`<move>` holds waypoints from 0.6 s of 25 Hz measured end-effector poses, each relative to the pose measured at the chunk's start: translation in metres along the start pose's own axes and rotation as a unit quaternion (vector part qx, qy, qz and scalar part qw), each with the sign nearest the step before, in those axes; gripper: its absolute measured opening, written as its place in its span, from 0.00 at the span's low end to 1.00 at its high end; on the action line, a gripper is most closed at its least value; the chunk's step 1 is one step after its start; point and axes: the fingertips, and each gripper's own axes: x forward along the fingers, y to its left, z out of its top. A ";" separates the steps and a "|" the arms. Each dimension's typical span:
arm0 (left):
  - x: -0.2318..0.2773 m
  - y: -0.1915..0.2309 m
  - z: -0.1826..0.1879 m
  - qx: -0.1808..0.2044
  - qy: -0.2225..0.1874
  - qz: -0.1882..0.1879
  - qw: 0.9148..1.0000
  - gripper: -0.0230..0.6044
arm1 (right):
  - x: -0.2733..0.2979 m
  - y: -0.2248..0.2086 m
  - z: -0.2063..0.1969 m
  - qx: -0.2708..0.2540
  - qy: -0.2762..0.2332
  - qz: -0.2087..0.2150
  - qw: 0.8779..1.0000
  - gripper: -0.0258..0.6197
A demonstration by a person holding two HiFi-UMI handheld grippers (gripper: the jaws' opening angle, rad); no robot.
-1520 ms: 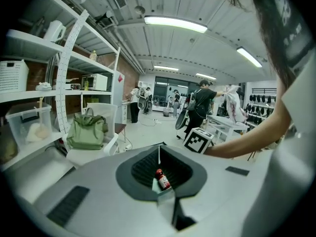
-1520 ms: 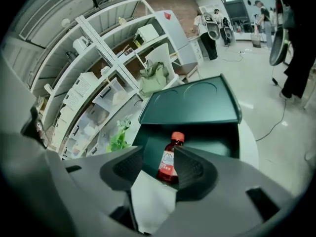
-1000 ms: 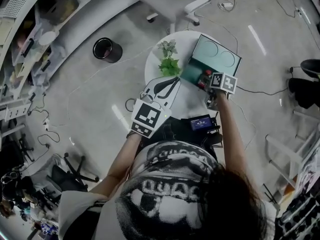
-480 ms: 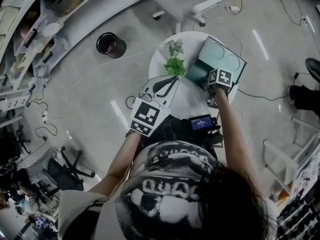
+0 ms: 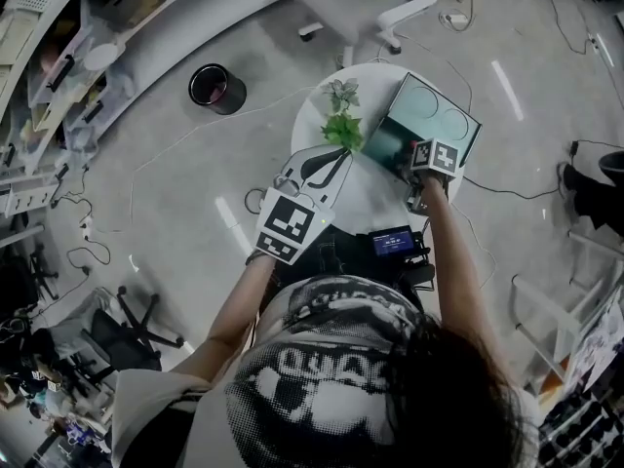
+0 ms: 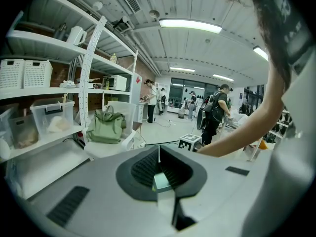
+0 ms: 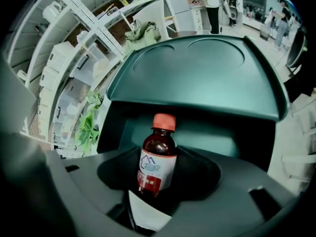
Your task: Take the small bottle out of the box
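A small brown bottle with a red cap and a white label stands upright inside the teal box, whose lid is raised behind it. My right gripper reaches into the box with the bottle between its jaws. The jaws are closing, and dark gaps still show on both sides of the bottle. In the head view the right gripper is at the box and hides the bottle. My left gripper hovers over the table's near left, shut and holding nothing.
The box sits on a small round white table beside a green plant. A dark device with a blue screen lies at the table's near edge. A black bin and a white chair stand on the floor beyond.
My right gripper has pushed further into the box and now covers the bottle's red cap in the head view. The left gripper has stayed where it was.
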 end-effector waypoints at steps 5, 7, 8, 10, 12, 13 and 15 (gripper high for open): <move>-0.006 0.001 -0.001 -0.001 0.004 0.003 1.000 0.06 | -0.015 0.009 -0.001 -0.025 -0.022 0.025 0.999 0.41; -0.005 -0.002 -0.002 -0.002 0.004 0.003 1.000 0.06 | -0.023 0.011 0.000 -0.051 -0.028 0.026 0.998 0.41; -0.005 -0.003 -0.002 -0.002 0.004 0.003 1.000 0.06 | -0.026 0.013 0.001 -0.065 -0.031 0.027 0.997 0.40; -0.004 -0.006 -0.003 0.000 0.003 0.002 1.000 0.06 | -0.034 0.016 0.002 -0.087 -0.037 0.031 0.995 0.40; -0.003 -0.011 -0.002 0.002 0.002 0.001 1.000 0.06 | -0.044 0.021 0.002 -0.100 -0.046 0.040 0.993 0.40; -0.003 -0.013 -0.001 0.002 0.001 0.000 1.000 0.06 | -0.049 0.023 0.002 -0.104 -0.052 0.046 0.992 0.40; -0.002 -0.018 0.001 0.003 -0.001 -0.001 1.000 0.06 | -0.061 0.029 0.002 -0.105 -0.068 0.060 0.990 0.40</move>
